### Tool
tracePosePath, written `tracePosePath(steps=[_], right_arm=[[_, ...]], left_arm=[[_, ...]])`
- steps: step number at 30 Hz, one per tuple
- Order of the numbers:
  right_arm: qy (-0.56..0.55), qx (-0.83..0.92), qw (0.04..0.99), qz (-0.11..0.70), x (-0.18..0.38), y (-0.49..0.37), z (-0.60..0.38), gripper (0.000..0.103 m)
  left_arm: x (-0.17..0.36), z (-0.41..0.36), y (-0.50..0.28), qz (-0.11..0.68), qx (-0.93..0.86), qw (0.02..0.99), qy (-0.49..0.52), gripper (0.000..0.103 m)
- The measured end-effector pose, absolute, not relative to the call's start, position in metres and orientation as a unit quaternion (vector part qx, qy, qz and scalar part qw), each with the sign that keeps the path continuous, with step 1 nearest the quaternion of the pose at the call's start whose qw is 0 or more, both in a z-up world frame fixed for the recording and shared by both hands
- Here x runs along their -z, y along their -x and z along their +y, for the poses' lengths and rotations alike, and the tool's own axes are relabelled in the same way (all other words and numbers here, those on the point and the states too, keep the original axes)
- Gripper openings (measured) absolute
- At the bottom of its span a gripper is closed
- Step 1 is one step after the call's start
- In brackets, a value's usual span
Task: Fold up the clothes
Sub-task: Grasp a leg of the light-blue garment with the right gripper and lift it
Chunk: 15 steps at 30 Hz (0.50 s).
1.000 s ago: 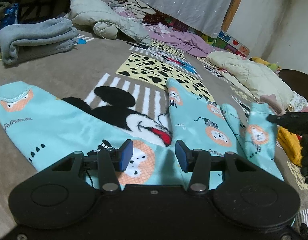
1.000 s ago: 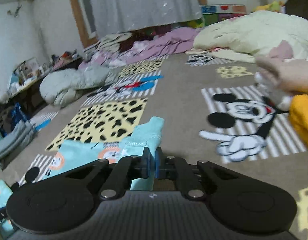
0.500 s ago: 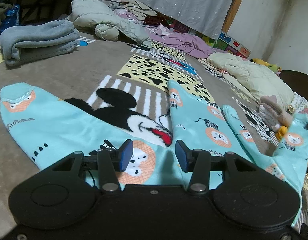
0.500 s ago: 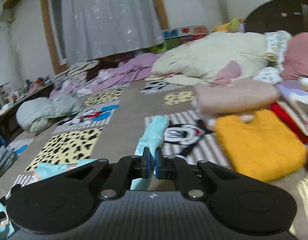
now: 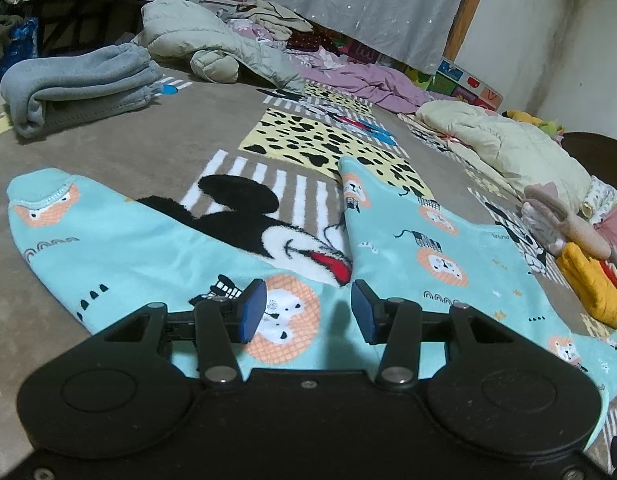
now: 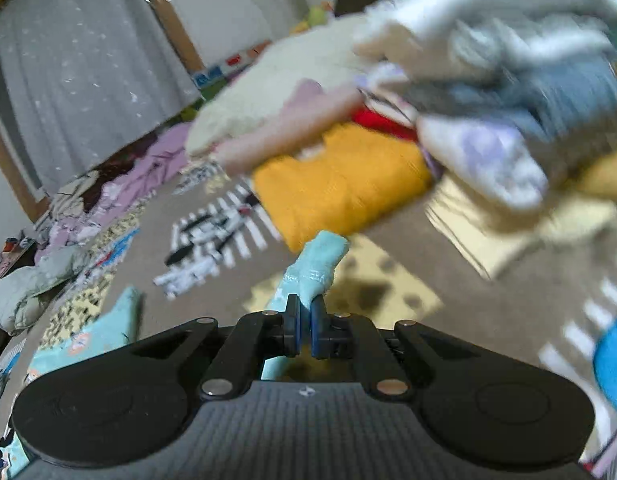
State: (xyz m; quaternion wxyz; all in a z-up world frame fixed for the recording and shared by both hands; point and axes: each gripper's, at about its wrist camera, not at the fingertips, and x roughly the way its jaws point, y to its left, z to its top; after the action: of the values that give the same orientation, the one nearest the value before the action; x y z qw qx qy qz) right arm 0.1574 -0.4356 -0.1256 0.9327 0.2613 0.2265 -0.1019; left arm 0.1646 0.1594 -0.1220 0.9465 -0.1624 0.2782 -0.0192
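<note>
A light-blue child's garment (image 5: 408, 240) printed with lions lies spread flat on the patterned rug. One limb (image 5: 68, 224) reaches out to the left, another up the middle. My left gripper (image 5: 307, 312) hovers open just above the garment's middle, nothing between its blue pads (image 5: 252, 310). In the right wrist view, my right gripper (image 6: 304, 330) is shut on a cuff of the same garment (image 6: 314, 268), lifted off the rug and pulled out to the right. The rest of the garment (image 6: 92, 332) trails at lower left. That view is motion-blurred.
A folded grey blanket (image 5: 76, 84) lies at far left, a grey puffy jacket (image 5: 212, 44) behind it. A cream quilt (image 5: 504, 144) and a stack with a yellow garment (image 5: 588, 284) sit on the right. Blurred piled clothes (image 6: 488, 92) and a yellow garment (image 6: 340, 184) fill the right view.
My right gripper has swung right with the cuff, unfolding the sleeve off the garment's body and out of the left view. The left gripper stayed put and open.
</note>
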Motion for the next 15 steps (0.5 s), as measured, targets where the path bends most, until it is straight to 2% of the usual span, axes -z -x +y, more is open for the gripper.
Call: tracePosePath(steps=[7,13,14,15], right_arm=[[-0.295,0.114,0.915,0.250,0.163,-0.150,-0.449,0.010],[-0.288,0.102,0.919,0.249,0.162,-0.159,-0.451,0.010],[-0.287,0.103,0.919,0.251,0.162,-0.159,-0.451,0.011],[-0.290,0.107,0.917,0.251,0.164,-0.158,-0.453,0.018]], left_arm=[[0.101,0.144,-0.146,0.236,0.014,0.967,0.098,0.046],[0.076,0.088,-0.125,0.185,0.120,0.974,0.059,0.046],[0.074,0.074,-0.123,0.183,0.145,0.971,0.057,0.046],[0.075,0.056,-0.123,0.186,0.164,0.967,0.053,0.045]])
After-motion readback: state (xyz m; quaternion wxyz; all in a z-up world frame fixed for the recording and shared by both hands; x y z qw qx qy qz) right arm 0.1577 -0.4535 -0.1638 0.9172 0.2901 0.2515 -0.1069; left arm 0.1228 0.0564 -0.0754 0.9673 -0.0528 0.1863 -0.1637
